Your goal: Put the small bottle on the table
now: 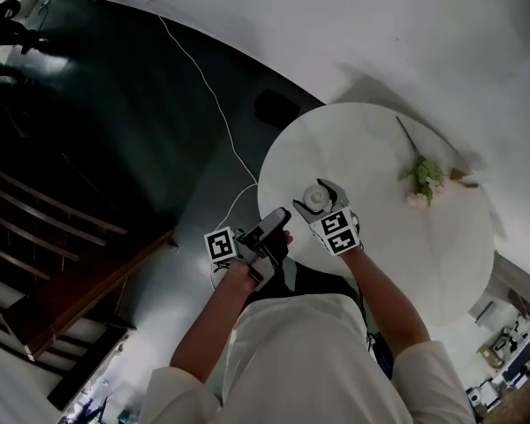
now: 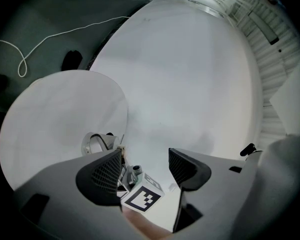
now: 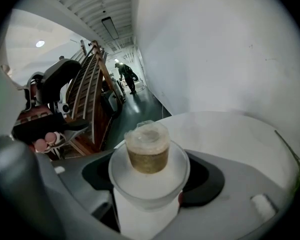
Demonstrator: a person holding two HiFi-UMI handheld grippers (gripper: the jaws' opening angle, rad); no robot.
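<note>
My right gripper [image 3: 150, 186] is shut on a small white bottle [image 3: 147, 151] with a tan cap, which stands upright between the jaws. In the head view the small bottle [image 1: 314, 199] and right gripper [image 1: 323, 194] are over the near left part of the round white table [image 1: 406, 254]; whether the bottle touches the top is not visible. My left gripper [image 1: 279, 219] hangs just left of it, off the table's edge, open with nothing between its jaws. The left gripper [image 2: 145, 164] looks at the bottle [image 2: 96, 143] and the table [image 2: 50, 114].
A cut flower [image 1: 421, 179] lies on the far right of the table. A white cable [image 1: 216, 104] runs over the dark floor, with a dark object [image 1: 276, 109] behind the table. Wooden stairs [image 1: 62, 263] stand at left. A person [image 3: 126, 75] stands far down the corridor.
</note>
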